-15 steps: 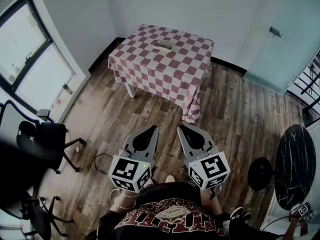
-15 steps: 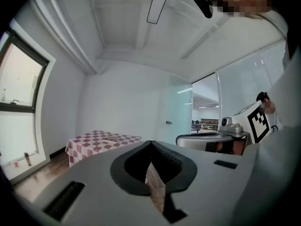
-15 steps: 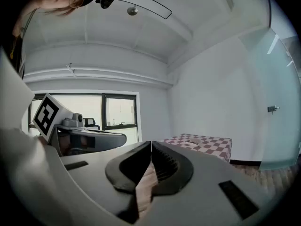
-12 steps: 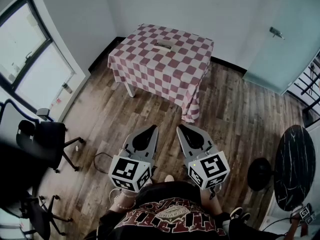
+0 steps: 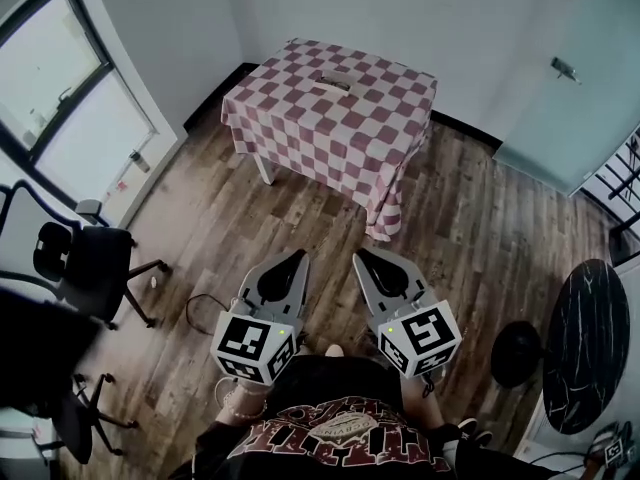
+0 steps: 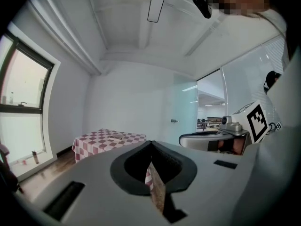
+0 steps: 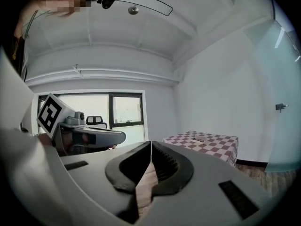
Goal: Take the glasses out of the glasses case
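Observation:
A small dark glasses case (image 5: 330, 81) lies near the far edge of a table with a red-and-white checkered cloth (image 5: 345, 143), across the room. The case is too small to tell whether it is closed. My left gripper (image 5: 299, 257) and right gripper (image 5: 361, 256) are held side by side close to my body, well short of the table, both shut and holding nothing. The table (image 6: 109, 143) and case (image 6: 115, 136) show far off in the left gripper view, beyond my left gripper (image 6: 150, 143). In the right gripper view the table (image 7: 203, 144) stands beyond my right gripper (image 7: 150, 143).
Wood floor lies between me and the table. Black office chairs (image 5: 88, 266) stand at the left below a window (image 5: 62, 103). A round black table (image 5: 588, 346) and a dark round base (image 5: 518, 352) are at the right. A door (image 5: 570, 93) is at the far right, and a cable (image 5: 198, 310) lies on the floor.
The head view has shifted a little, so the table sits slightly lower and further right in the frame. Both grippers stay shut in the same pose.

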Available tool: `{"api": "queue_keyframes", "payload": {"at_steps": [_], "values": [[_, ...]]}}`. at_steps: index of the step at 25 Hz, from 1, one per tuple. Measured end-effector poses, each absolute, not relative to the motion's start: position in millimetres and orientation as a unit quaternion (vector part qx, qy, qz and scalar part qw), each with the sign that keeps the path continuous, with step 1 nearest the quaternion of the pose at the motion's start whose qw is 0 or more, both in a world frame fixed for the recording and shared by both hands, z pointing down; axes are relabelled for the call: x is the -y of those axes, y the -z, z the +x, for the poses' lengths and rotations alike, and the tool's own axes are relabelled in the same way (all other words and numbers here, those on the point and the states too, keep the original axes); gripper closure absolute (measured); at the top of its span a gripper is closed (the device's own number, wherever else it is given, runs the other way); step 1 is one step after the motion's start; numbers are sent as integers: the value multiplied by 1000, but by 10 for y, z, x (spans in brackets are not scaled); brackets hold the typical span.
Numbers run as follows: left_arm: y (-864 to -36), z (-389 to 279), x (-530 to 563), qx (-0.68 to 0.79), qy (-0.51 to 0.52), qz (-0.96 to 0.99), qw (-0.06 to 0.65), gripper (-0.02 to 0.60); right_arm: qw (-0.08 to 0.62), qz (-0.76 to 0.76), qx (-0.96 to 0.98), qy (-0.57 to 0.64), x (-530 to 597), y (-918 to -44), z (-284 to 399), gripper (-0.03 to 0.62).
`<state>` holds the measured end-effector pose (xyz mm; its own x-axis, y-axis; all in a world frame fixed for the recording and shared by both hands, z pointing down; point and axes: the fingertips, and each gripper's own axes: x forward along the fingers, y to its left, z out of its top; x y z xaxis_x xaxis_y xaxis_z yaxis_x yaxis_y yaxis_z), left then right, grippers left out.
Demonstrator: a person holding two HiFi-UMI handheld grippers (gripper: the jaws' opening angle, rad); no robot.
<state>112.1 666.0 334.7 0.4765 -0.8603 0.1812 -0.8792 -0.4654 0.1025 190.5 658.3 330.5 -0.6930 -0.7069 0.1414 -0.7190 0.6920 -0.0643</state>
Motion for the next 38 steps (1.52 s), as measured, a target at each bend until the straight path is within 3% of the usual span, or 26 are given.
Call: {"api": "queue_keyframes", "payload": {"at_steps": [10,26,38], "values": [[-3441,799,-6485,528,-59,842,95,572,61,398,914,-54,-6382,-3397,1849,569],[-3351,396,-5283,511,-43,855,80,571,64,414,906,-56,-5332,-3368,1427,569],[-3370,499,-4762,445,-37,890,96,571,53,431,898,-68,-4783,-3331,1141,569]]}}
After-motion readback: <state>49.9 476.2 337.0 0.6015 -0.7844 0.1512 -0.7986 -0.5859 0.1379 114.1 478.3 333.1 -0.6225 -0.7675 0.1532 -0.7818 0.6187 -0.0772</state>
